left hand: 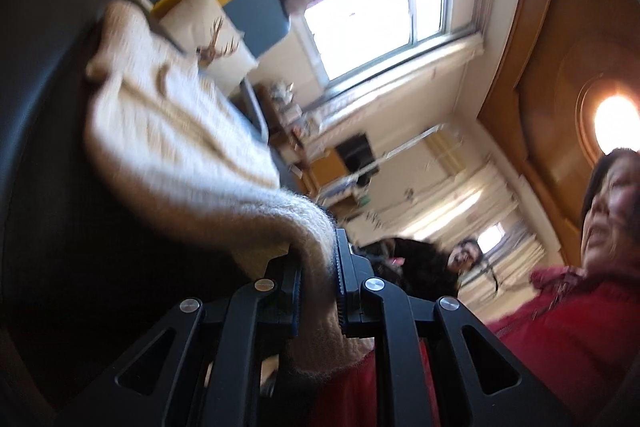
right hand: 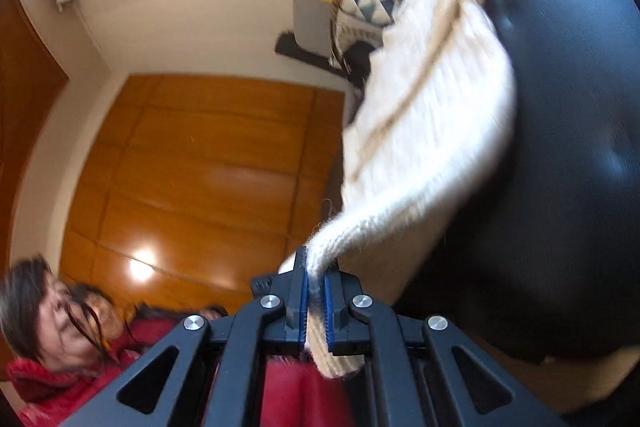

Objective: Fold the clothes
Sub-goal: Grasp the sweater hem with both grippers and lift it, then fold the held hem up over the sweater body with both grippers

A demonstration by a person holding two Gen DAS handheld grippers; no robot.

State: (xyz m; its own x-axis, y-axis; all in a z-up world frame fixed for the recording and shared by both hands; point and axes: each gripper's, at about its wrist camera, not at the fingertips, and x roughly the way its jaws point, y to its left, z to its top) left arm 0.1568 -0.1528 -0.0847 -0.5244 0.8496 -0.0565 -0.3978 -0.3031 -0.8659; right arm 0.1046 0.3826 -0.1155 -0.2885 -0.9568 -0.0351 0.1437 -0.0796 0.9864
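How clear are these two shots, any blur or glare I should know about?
Left wrist view: the sweater is smeared by motion blur, the window and ceiling lamp are blown out, and only the left gripper looks sharp. Right wrist view: the sweater is blurred too, a glare spot sits on the wooden panel, and fisheye bends the edges.

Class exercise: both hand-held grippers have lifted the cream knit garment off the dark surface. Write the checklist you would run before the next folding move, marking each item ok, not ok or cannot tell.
1. Left hand-held gripper shut on cream knit garment: ok.
2. Right hand-held gripper shut on the garment: ok.
3. Garment hangs flat, no bunching: not ok, creases visible.
4. Which edges are gripped: cannot tell.
5. Dark surface bare where visible: ok.
6. Views sharp: not ok, blurred.
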